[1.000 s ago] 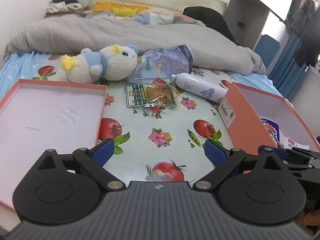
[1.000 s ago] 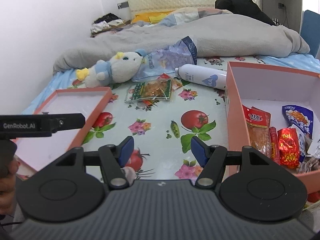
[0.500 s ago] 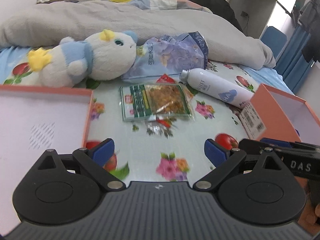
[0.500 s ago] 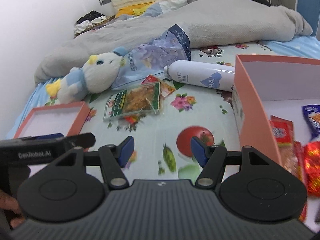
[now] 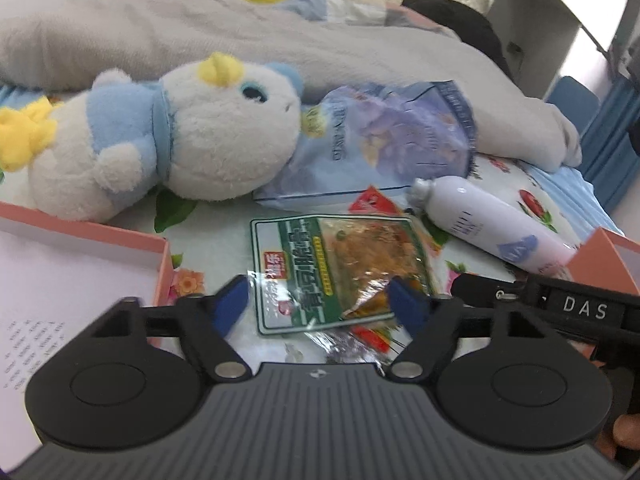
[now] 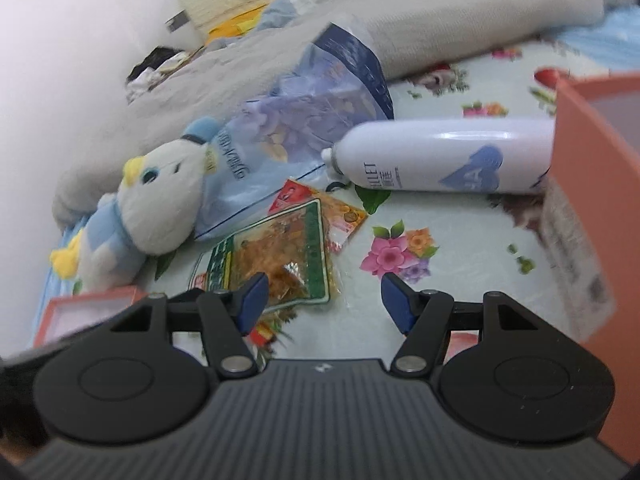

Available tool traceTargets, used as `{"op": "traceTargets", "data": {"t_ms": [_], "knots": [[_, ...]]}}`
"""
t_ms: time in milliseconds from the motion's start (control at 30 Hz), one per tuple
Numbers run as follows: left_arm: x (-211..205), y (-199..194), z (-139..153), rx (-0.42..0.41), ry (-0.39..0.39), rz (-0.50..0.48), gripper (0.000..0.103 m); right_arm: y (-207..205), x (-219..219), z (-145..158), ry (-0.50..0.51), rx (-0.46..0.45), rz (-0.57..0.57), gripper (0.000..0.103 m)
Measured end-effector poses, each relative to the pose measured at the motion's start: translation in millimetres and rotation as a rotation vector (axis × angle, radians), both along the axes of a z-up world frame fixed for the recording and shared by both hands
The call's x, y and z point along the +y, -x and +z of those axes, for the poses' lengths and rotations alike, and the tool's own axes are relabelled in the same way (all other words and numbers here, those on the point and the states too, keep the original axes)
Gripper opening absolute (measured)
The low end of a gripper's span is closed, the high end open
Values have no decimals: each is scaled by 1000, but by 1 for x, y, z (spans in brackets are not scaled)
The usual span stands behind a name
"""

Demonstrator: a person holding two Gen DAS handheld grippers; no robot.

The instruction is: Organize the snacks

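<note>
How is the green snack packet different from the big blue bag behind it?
The green snack packet is small, flat and partly clear, showing orange-brown food; the blue bag is bigger, crumpled and opaque. The packet lies in the open; the bag sits partly under the plush toy. Both lie on the flowered sheet.

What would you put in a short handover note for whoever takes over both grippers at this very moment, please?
Left gripper: jaws closing around the green snack packet, pads not yet pressing on it.
Right gripper: open, empty, beside the same packet.
Blue snack bag lies behind the packet, partly under the plush toy; a small red packet peeks out between them. White bottle lies against the orange box.
Done: none of these is in the box.
Left: grip the green packet, box it, then the other snacks.
</note>
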State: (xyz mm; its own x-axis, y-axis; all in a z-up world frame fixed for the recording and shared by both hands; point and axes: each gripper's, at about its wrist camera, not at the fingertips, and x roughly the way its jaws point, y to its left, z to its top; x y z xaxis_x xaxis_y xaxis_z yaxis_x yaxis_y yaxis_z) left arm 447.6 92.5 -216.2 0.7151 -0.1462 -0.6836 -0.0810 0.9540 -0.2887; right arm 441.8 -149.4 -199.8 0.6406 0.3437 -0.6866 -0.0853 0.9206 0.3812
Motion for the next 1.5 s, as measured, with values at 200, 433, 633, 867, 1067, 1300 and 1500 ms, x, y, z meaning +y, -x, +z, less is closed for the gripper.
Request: {"op": "traceTargets", "data": {"t_ms": [200, 433, 633, 867, 1067, 1300, 1500], "knots": [[0, -20, -24, 28, -3, -24, 46, -23, 3, -19, -99, 23, -64, 66], [7, -31, -28, 27, 20, -15, 44, -45, 3, -30, -196, 20, -80, 65], [9, -30, -29, 24, 33, -17, 44, -61, -6, -44, -412, 66, -51, 63], [11, -26, -29, 23, 45, -17, 44, -62, 1, -44, -371, 106, 7, 33], [9, -13, -27, 36, 72, -19, 44, -43, -4, -42, -375, 154, -3, 23], [-6, 26, -22, 79, 104, -60, 39, 4, -17, -26, -307, 149, -26, 22], [-23, 80, -16, 115, 109, -86, 39, 57, -30, -25, -302, 176, -59, 21]]}}
